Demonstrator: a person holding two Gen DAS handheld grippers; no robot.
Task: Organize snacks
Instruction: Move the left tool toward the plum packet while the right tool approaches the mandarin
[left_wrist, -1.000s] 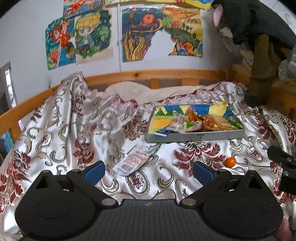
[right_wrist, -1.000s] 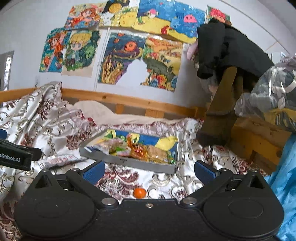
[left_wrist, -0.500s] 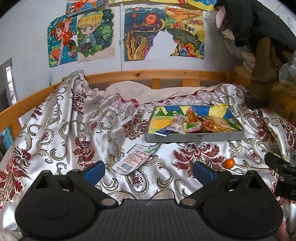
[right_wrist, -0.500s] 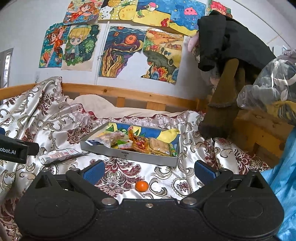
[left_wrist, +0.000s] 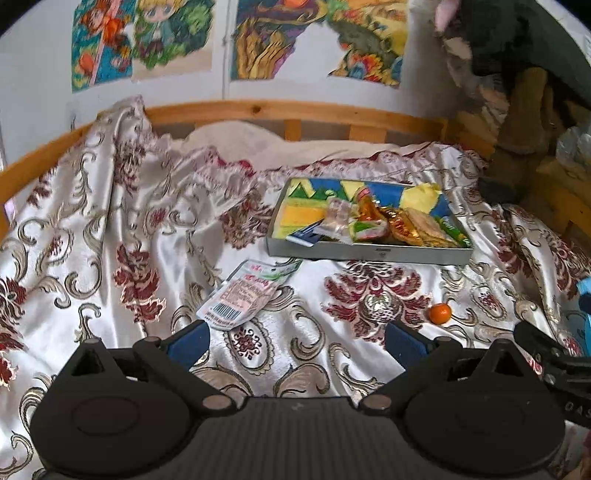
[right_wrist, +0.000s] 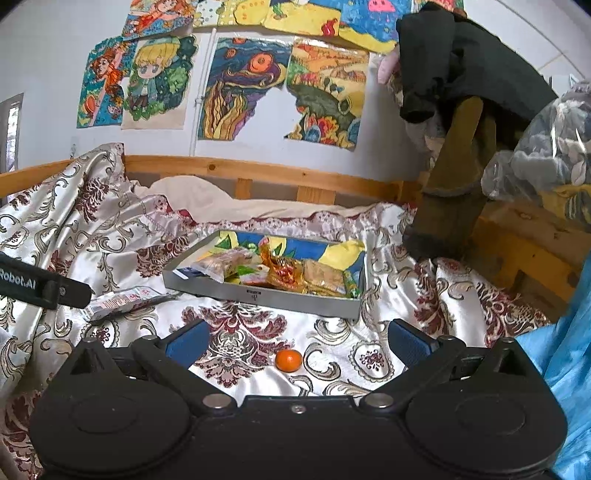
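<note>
A shallow grey tray (left_wrist: 369, 254) sits on the patterned satin bedspread (left_wrist: 110, 229), holding several wrapped snacks (left_wrist: 388, 225). A white snack packet (left_wrist: 243, 295) lies on the cover just in front of the tray's left corner. A small orange fruit (right_wrist: 289, 360) rests nearer, between the right gripper's (right_wrist: 295, 341) spread, empty fingers. The left gripper (left_wrist: 295, 341) hovers open too, holding nothing.

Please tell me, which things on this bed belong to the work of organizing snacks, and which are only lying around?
For the job: grey tray holding wrapped snacks; pink-and-white snack packet and small orange fruit, both loose on the bedspread.

Just around: patterned bedspread, wall drawings, hanging dark clothes, wooden bed rail.
</note>
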